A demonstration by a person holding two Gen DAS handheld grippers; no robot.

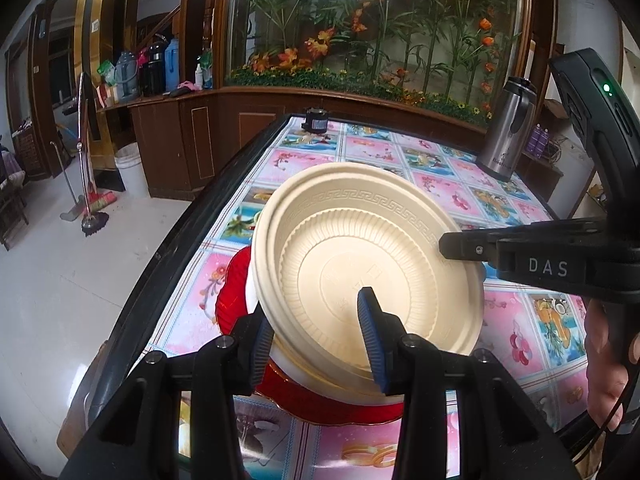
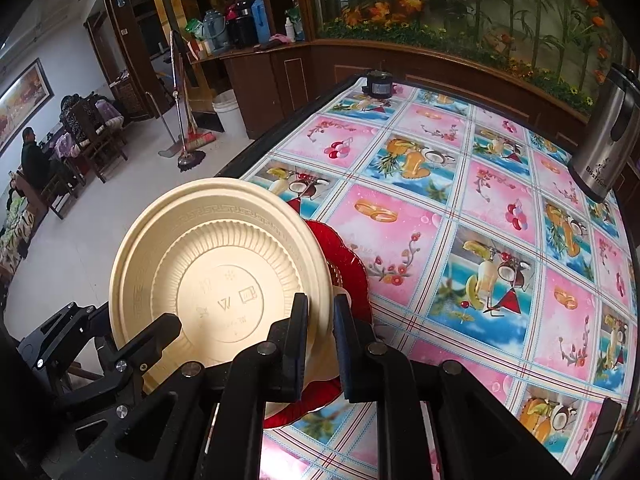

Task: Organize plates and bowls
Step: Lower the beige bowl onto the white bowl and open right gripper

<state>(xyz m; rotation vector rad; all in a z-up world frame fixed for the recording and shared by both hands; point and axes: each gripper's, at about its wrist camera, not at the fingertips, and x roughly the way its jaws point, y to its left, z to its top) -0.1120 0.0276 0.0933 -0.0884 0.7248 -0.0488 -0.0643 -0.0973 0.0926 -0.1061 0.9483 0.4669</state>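
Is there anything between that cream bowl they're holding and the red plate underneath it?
Nothing visible. The cream bowl is gripped at its rim by both grippers, left and right, tilted right over the red plate. A white dish already sits on that plate; the bowl hides whether they touch.

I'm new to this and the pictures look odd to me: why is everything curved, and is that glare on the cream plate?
Left wrist view: the fisheye lens bends the table edge and darkens the corners; a soft bright patch sits in the cream plate, and a ceiling light flares at the top. Right wrist view: the same bending curves the tablecloth grid; the plate's centre glows, yet its embossed marks stay sharp.
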